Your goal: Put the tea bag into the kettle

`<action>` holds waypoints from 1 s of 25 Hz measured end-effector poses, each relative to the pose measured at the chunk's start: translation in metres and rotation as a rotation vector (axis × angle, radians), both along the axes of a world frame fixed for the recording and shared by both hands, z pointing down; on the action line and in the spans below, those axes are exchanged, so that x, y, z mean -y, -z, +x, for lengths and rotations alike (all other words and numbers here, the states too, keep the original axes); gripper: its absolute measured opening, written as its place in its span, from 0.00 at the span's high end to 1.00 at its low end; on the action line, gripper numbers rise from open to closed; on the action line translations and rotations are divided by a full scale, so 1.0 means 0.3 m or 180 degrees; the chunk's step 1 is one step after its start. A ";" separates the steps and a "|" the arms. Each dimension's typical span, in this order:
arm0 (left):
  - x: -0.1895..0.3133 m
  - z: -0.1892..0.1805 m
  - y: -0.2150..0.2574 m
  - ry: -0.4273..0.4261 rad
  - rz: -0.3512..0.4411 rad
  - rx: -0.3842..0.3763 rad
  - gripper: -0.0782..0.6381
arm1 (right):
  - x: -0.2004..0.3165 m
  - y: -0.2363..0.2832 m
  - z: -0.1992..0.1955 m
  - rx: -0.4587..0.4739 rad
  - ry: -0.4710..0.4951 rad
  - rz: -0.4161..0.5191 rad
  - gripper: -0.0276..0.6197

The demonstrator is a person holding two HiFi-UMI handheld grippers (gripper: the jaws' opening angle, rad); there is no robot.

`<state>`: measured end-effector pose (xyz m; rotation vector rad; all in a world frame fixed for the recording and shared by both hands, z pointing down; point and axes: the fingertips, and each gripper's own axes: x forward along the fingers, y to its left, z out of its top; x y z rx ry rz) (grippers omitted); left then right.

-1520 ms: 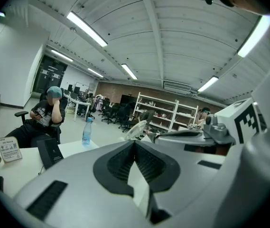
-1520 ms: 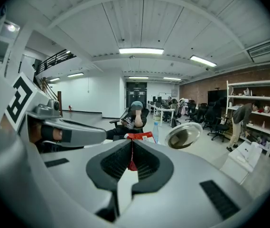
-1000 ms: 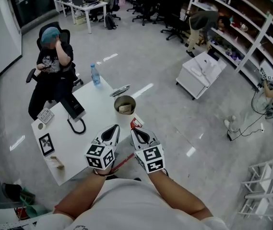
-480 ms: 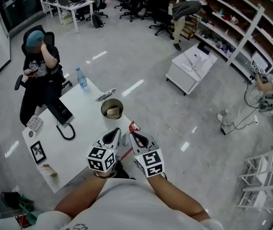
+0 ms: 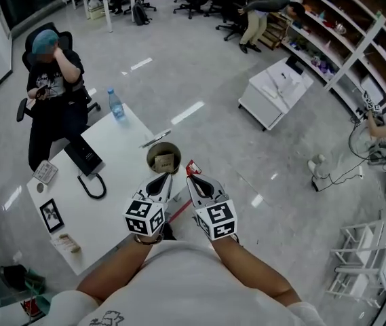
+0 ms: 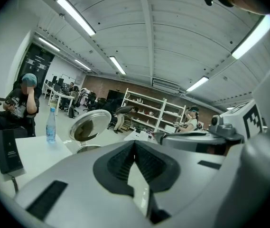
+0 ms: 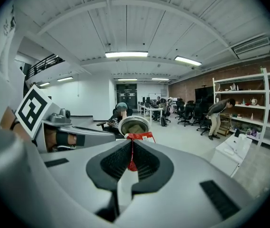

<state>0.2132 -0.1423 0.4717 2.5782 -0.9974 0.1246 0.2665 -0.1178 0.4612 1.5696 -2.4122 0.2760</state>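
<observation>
Tea bag (image 5: pixel 193 168), clamped in the right hand-held gripper (image 5: pixel 191 178), hangs just beside the open kettle (image 5: pixel 149 160) rim.

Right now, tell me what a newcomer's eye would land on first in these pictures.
The left gripper, shut and empty, and the right gripper, pinching a red tea bag, dominate the bottom centre of the head view with their black-and-white marker cubes. Just beyond their tips, the open kettle stands at the corner of the white table. A seated person is at the table's far side.
</observation>
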 end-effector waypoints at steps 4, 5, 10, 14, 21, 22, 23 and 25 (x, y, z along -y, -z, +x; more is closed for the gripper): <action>0.077 -0.037 -0.014 0.0026 -0.0064 -0.0046 0.88 | 0.087 -0.027 -0.031 0.0057 0.0040 -0.0085 0.93; 0.085 -0.042 -0.018 0.0008 -0.0058 -0.0021 0.88 | 0.103 -0.026 -0.044 0.0051 0.0057 -0.0090 0.93; 0.131 -0.075 -0.012 -0.0059 0.0094 0.0146 0.88 | 0.182 -0.024 -0.114 -0.0014 0.0138 -0.0061 0.93; 0.145 -0.105 -0.028 0.0000 0.0042 0.0171 0.88 | 0.210 -0.047 -0.177 -0.0058 0.0324 -0.0126 0.93; 0.154 -0.136 -0.045 0.0168 -0.0089 0.0137 0.88 | 0.277 -0.091 -0.212 0.0034 0.0564 -0.0310 0.93; 0.160 -0.147 -0.042 0.0235 -0.0095 0.0139 0.88 | 0.285 -0.093 -0.212 0.0047 0.0599 -0.0330 0.93; 0.167 -0.156 -0.041 0.0303 -0.0098 0.0144 0.88 | 0.293 -0.094 -0.214 0.0059 0.0641 -0.0342 0.93; 0.175 -0.169 -0.044 0.0422 -0.0111 0.0157 0.88 | 0.308 -0.094 -0.221 0.0074 0.0731 -0.0348 0.93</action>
